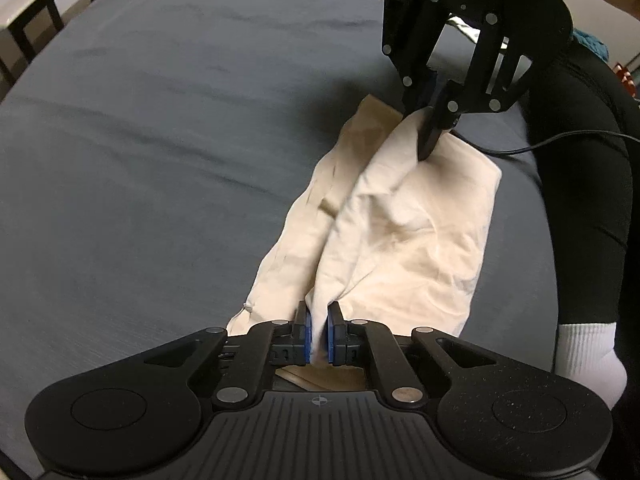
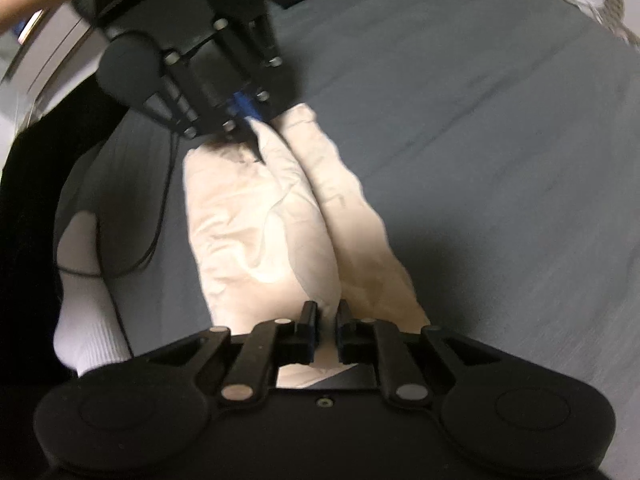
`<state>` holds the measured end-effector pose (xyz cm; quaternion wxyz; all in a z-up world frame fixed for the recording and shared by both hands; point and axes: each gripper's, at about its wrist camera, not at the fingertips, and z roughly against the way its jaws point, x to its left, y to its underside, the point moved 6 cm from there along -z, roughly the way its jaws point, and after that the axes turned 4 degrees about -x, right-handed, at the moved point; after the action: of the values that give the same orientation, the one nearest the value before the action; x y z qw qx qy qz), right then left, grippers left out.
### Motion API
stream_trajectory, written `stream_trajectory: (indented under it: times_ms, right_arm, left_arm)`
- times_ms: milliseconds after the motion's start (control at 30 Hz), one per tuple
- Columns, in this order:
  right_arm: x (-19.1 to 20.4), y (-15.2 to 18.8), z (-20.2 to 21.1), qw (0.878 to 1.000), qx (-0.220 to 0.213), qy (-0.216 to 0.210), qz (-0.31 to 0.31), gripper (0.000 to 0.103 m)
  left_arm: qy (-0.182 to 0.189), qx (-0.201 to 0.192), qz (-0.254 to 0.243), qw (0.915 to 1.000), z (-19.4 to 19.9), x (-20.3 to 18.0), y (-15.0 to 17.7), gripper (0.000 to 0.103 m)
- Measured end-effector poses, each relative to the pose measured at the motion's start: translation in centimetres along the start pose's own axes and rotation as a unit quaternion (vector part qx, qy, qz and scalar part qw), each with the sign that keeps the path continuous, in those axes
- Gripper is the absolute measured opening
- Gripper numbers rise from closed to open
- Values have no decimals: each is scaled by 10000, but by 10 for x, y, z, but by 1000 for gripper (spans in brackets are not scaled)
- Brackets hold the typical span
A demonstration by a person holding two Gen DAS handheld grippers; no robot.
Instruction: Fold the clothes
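Blue pads (image 1: 308,334) of the left gripper (image 1: 319,334) pinch one end of the cream cloth (image 1: 404,236), closed tight on a fold. At the far end, the right gripper (image 1: 430,136) pinches the other end, its fingers closed on the cloth too. Between them the cloth runs long and narrow over the dark sheet (image 1: 160,160), one half lifted over the other. Its long line goes straight from one gripper to the other, so both must move sideways together.
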<state>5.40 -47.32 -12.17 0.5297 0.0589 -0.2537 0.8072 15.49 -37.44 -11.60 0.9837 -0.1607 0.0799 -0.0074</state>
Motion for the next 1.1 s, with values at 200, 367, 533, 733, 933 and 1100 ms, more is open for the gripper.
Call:
stream_trajectory:
  times_ms: [200,367,533,733,933,1100]
  right_arm:
    - [-10,0,3,9995,-212,-75,-234,20]
    - [-16,-3,8,9978,-488,-75,-438,24]
    - [-17,-2,7,9978,-485,-63,-437,7]
    - [-20,-4,5,9969,-556,22,-562,7]
    - [-22,-5,4,9970,-542,146,-531,8]
    - [-25,-4,7,9959,-624,244,-606,20]
  left_arm:
    - [78,-67,322,9994,-2,8,1,5]
    - [119,-206,698,9973,1,14,5,5]
    - [130,-276,993,9946,1,15,11,6]
    - [-27,-242,1092,9937,6,17,15,11]
    - [-270,-197,1123,9931,11,22,20,28]
    - [-589,-237,1197,9908,19,29,25,39]
